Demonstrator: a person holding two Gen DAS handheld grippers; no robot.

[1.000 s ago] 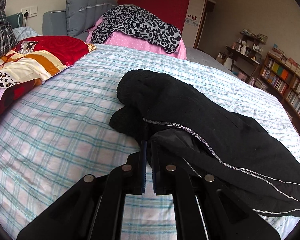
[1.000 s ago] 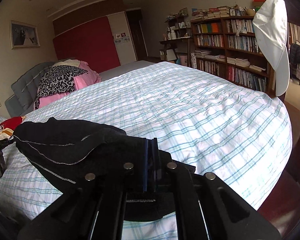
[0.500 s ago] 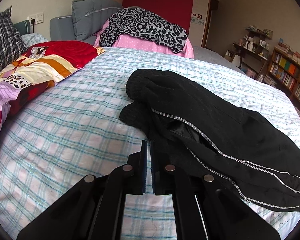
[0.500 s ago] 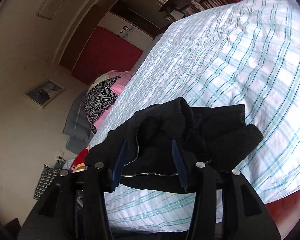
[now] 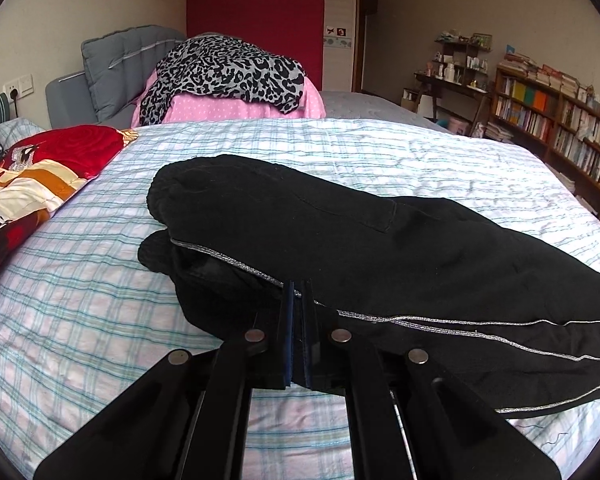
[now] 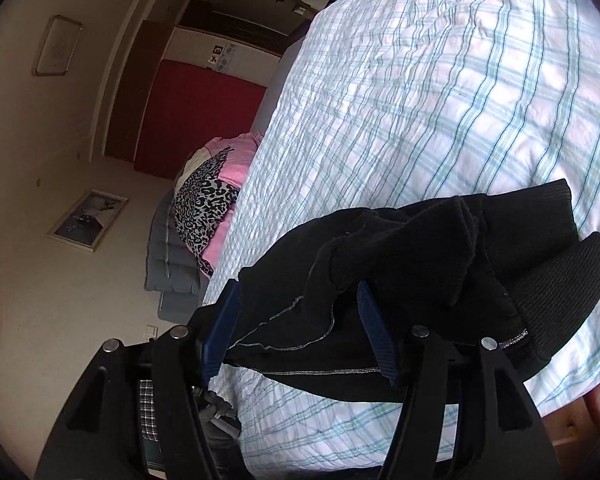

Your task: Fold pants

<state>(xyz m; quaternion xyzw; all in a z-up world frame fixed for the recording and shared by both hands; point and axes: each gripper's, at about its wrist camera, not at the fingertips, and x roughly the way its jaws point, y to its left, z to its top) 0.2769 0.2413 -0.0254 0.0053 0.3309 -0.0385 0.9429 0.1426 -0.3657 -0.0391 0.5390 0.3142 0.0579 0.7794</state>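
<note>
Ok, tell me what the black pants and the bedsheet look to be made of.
Black pants: soft matte knit, likely cotton-blend jersey, with ribbed cuffs and a shiny metallic-looking silver stripe. Bedsheet: thin woven cotton by its look, puckered like seersucker, with a printed or woven check.

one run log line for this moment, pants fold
step: fold pants | left gripper: shut on black pants | right gripper: open, straddling pants | surface: plaid bedsheet

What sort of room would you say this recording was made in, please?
Most likely a lived-in bedroom. The black pants lie on a bed with a checked sheet, a padded grey headboard stands at its far end, and bookshelves full of books line the side wall.
</note>
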